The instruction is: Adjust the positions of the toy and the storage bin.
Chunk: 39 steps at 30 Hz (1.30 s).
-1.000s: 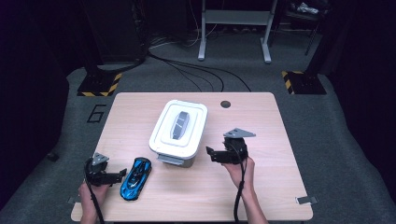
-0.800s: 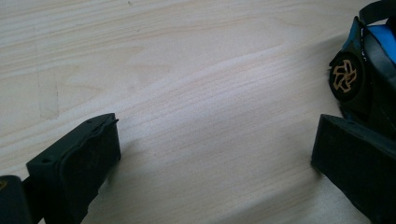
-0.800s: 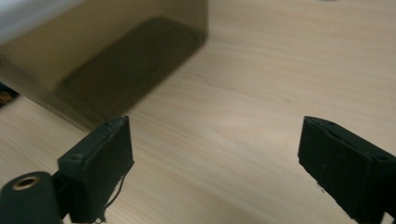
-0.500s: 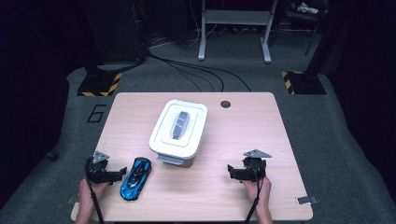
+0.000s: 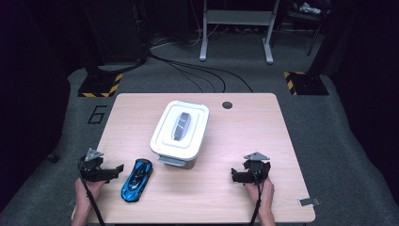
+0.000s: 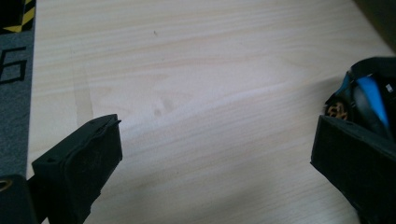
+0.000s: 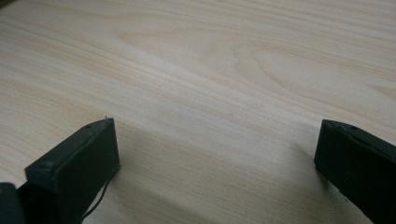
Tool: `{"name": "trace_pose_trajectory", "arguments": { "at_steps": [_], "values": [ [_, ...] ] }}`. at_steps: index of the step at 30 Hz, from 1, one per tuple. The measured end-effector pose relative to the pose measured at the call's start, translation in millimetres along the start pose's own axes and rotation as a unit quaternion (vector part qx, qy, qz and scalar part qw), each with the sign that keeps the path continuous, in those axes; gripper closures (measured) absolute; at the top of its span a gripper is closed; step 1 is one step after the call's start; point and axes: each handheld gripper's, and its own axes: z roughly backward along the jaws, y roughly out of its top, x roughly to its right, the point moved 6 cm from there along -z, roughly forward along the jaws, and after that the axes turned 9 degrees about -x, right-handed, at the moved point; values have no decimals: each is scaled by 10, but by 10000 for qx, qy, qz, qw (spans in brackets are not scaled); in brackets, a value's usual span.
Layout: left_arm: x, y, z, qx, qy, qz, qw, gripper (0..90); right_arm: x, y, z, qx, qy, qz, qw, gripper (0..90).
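Both grippers sat low on the tabletop (image 5: 244, 136), jaws wide and empty: the left gripper (image 5: 115, 168) just beside the blue car (image 5: 137, 179), likely poised to take it, the right gripper (image 5: 234, 176) parked clear of the lidded box (image 5: 180, 133)

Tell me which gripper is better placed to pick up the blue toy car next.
Probably the left. The left gripper rests right beside the blue toy car with its jaws open, and the car shows next to one jaw in the left gripper view. The right gripper is far across the table.
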Motion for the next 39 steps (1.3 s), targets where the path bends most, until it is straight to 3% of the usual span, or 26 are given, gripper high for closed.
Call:
{"name": "trace_pose_trajectory", "arguments": {
  "at_steps": [9, 17, 25, 39],
  "values": [
    [47, 276, 307, 219, -94, -19, 9997, 11, -10, 9, -5, 12, -2, 28, 10000, 0],
    [130, 467, 496, 232, -251, -68, 9994, 6, -16, 8, -5, 1, 7, 16, 10000, 0],
    [329, 775, 650, 270, -350, -333, 9985, 11, -22, 7, -4, -10, 16, -14, 10000, 0],
    [667, 1219, 816, 453, -621, -786, 9939, 10, -19, 3, 0, 6, -3, 36, 10000, 1]
  ]
}}
